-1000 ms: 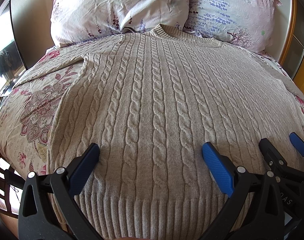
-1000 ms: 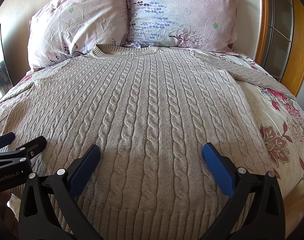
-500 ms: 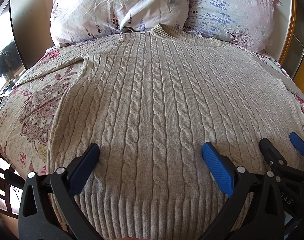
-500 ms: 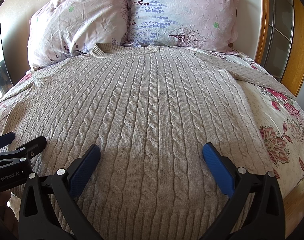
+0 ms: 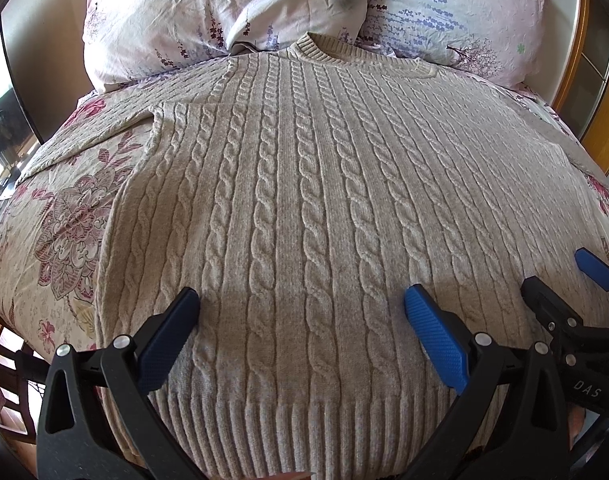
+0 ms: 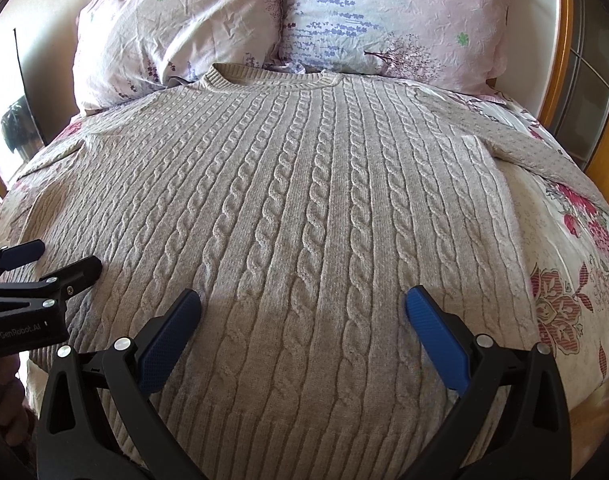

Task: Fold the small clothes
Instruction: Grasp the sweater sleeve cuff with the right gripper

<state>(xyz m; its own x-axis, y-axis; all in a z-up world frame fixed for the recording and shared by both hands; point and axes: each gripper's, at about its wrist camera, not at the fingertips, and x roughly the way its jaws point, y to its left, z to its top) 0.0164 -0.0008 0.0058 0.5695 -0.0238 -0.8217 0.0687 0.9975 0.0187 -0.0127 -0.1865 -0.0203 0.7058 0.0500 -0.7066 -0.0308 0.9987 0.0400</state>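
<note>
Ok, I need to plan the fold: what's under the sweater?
The cable-knit sweater lies flat on a floral bedspread, visible around its edges. Whatever is beneath its middle is covered.

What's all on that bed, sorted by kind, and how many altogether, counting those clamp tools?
Sweater: 1, beige cable-knit, spread flat
Pillows: 2, one on the left, one on the right
Floral bedspread: 1
Clamp tools: 2, left gripper and right gripper, jaws open
Total: 6

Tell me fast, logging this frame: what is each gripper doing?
Left gripper: open, holding nothing, over the sweater.
Right gripper: open, holding nothing.
</note>
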